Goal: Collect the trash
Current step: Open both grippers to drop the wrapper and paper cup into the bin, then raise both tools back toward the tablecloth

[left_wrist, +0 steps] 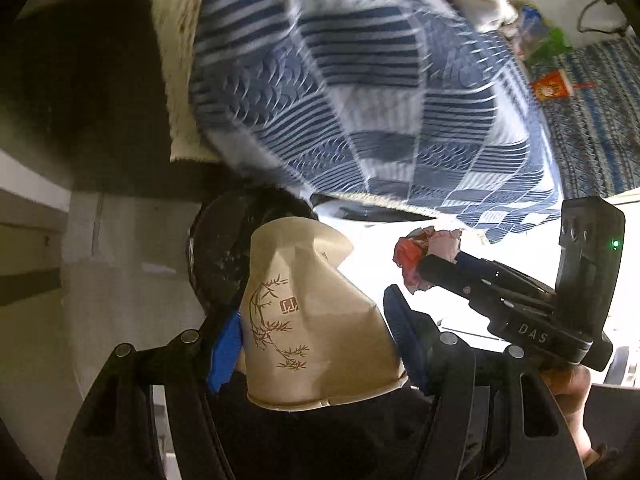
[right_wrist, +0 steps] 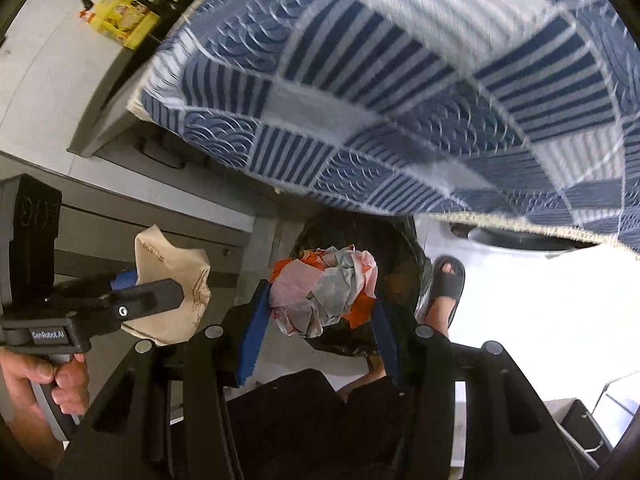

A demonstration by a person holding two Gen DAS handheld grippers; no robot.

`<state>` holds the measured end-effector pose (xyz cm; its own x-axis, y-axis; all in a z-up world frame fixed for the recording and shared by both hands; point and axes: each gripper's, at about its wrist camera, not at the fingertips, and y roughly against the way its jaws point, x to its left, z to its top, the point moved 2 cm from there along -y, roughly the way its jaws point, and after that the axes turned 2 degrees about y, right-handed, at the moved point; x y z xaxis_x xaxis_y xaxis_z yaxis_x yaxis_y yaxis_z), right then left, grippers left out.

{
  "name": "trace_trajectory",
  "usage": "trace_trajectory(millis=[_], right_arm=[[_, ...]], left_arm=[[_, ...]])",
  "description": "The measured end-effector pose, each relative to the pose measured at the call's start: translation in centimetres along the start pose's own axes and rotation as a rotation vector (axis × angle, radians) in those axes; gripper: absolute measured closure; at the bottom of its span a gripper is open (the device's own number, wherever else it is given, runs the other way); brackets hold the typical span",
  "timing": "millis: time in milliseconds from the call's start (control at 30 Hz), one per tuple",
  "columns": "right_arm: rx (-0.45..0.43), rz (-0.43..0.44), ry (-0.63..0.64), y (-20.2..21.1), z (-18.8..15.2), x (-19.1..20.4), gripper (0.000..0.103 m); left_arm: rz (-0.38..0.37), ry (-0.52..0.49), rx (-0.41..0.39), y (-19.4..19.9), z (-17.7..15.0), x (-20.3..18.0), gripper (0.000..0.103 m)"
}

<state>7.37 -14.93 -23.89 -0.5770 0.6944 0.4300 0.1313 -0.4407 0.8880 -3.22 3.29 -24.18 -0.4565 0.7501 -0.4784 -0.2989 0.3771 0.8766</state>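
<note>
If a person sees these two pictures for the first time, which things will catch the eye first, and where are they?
The blue patterned tablecloth fills the upper part of both views, hanging off a table edge. Below it, the left gripper holds a crushed paper cup with a bamboo drawing in its jaws, and the right gripper holds a crumpled orange and white wrapper. Both hover over a dark trash bin, beside a sandaled foot.

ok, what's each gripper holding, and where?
Left gripper: crushed paper cup, clamped across its side wall. Right gripper: crumpled wrapper wad, pinched at its sides.
</note>
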Motion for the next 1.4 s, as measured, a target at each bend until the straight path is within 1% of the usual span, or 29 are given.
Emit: trace_trajectory(millis=[100, 167, 367, 400, 433, 467, 500, 533, 567, 600, 700, 1067, 1100, 1133, 1200, 1233, 1300, 1400], right_arm=[[0.023, 0.016, -0.025, -1.3, -0.2, -0.5, 0.054], [0.044, 0.032, -0.044, -2.2, -0.1, -0.8, 0.053], [0.08, 0.063, -0.09, -3.6, 0.3, -1.5, 0.051], [0.084, 0.079, -0.103, -3.7, 0.3, -1.6, 0.048], [0.087, 0.093, -0.113, -3.8, 0.4, -1.8, 0.04], [0.087, 0.104, -0.125, -3.8, 0.5, -1.9, 0.035], [0.085, 0.108, -0.143, -3.8, 0.6, -2.1, 0.026], [0.081, 0.104, -0.154, -3.8, 0.6, -2.2, 0.024], [0.079, 0.096, -0.164, -3.7, 0.7, -2.4, 0.024], [0.079, 0.095, -0.169, -3.7, 0.8, -2.6, 0.024], [0.074, 0.09, -0.185, -3.3, 1.1, -3.3, 0.024], [0.037, 0.069, -0.205, -0.3, 0.9, -4.8, 0.023], [0.029, 0.063, -0.208, 0.2, 0.8, -4.8, 0.018], [0.018, 0.061, -0.21, 0.7, 0.9, -4.8, 0.013], [-0.013, 0.064, -0.208, 1.9, 0.9, -4.8, 0.013], [-0.023, 0.064, -0.206, 2.3, 0.8, -4.7, 0.013], [-0.051, 0.065, -0.202, 3.4, 0.8, -4.6, 0.013], [-0.111, 0.047, -0.173, 6.0, 1.1, -3.9, 0.012]], left_arm=[[0.014, 0.032, 0.024, -1.5, -0.3, 1.1, 0.039], [-0.002, 0.064, 0.032, -2.2, -0.4, 1.8, 0.039], [0.014, 0.084, 0.059, -3.7, -0.4, 2.2, 0.038], [0.016, 0.09, 0.058, -3.8, -0.4, 2.3, 0.038], [0.017, 0.094, 0.058, -3.9, -0.3, 2.4, 0.036], [0.017, 0.089, 0.063, -4.0, -0.2, 2.3, 0.036], [0.026, 0.088, 0.071, -4.2, -0.1, 2.2, 0.032], [0.032, 0.092, 0.078, -4.4, 0.1, 2.3, 0.023], [0.035, 0.102, 0.08, -4.5, 0.2, 2.5, 0.02], [0.036, 0.111, 0.08, -4.5, 0.3, 2.6, 0.018], [0.036, 0.135, 0.086, -4.7, 0.7, 3.1, 0.018], [0.044, 0.145, 0.055, -3.2, 1.4, 3.3, 0.018], [0.046, 0.142, 0.048, -2.9, 1.4, 3.2, 0.018], [0.057, 0.136, 0.041, -2.6, 1.5, 3.0, 0.018], [0.094, 0.096, 0.013, -1.9, 1.7, 2.4, 0.018], [0.101, 0.074, -0.002, -1.4, 1.8, 2.0, 0.018], [0.085, 0.062, -0.015, -0.6, 2.0, 1.3, 0.018], [0.085, 0.022, -0.055, 1.1, 2.4, 0.1, 0.018]])
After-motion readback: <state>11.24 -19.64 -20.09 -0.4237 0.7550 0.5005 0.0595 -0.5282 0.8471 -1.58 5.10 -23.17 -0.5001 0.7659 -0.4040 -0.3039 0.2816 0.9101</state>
